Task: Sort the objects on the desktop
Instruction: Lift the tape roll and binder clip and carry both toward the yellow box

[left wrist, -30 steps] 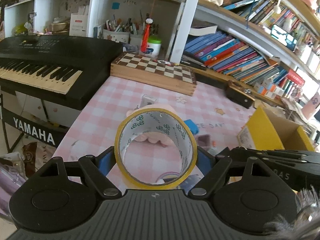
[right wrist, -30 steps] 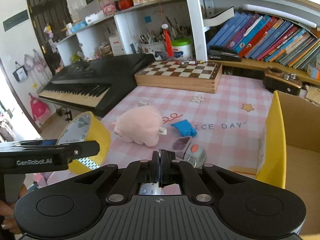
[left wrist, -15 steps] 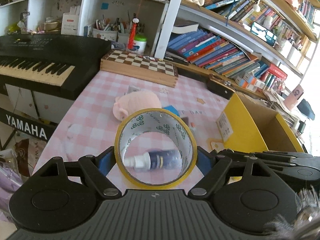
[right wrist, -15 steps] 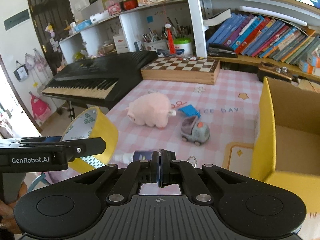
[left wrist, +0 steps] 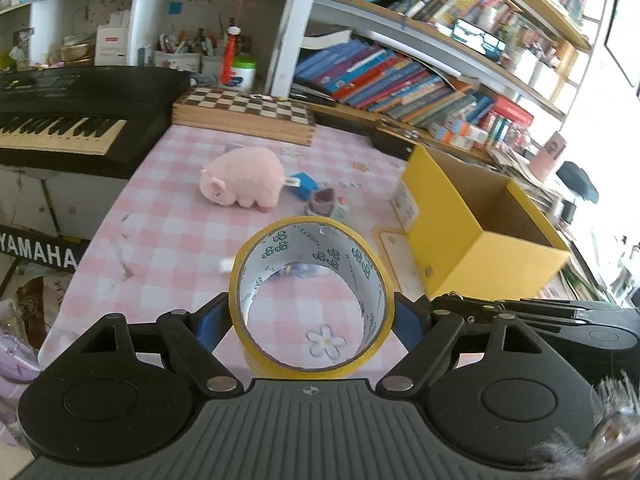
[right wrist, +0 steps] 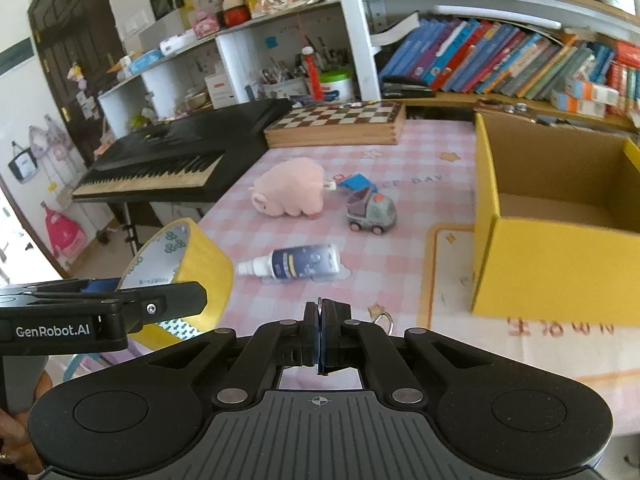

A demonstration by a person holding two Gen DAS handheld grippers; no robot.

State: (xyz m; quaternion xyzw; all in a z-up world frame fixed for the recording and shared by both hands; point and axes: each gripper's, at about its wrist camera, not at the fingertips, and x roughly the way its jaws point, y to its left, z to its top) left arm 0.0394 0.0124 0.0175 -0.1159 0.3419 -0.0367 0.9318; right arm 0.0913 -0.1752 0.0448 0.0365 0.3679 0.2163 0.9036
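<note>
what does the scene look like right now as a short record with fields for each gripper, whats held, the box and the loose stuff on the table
left gripper: shut on the roll of yellow packing tape, held off the table
right gripper: shut, nothing in it
yellow cardboard box: open top, nothing visible inside, at the right of the table
pink checked tablecloth: covers the table
loose items: pink plush pig, grey toy truck, small blue bottle with white cap lying on its side
wooden chessboard case: at the far edge, closed

The left gripper (left wrist: pixel 312 320) has its jaws spread wide, the right gripper (right wrist: pixel 321 334) has jaws pressed together.
</note>
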